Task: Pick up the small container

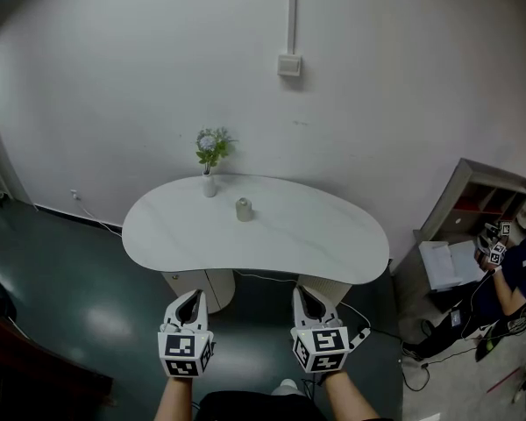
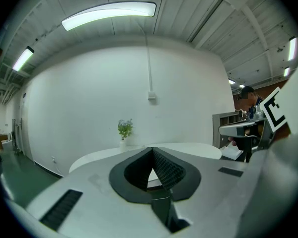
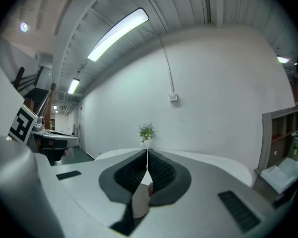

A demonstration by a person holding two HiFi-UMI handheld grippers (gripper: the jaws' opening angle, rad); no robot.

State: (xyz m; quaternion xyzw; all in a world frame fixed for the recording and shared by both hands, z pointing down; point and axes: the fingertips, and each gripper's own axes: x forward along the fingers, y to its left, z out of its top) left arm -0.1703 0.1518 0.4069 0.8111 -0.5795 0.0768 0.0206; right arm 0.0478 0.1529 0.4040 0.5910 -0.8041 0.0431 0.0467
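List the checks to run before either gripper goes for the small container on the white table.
1. Small container in view, upright on the table: ok.
2. Room around it: ok; the vase with a plant stands apart, behind it and to the left.
3. Left gripper open for a grasp: not ok; jaws together, nothing between them.
4. Right gripper open for a grasp: not ok; jaws together.
5. A gripper at the container: not ok; both are short of the table's near edge.
6. Whether the container has a lid or contents: cannot tell, too small.
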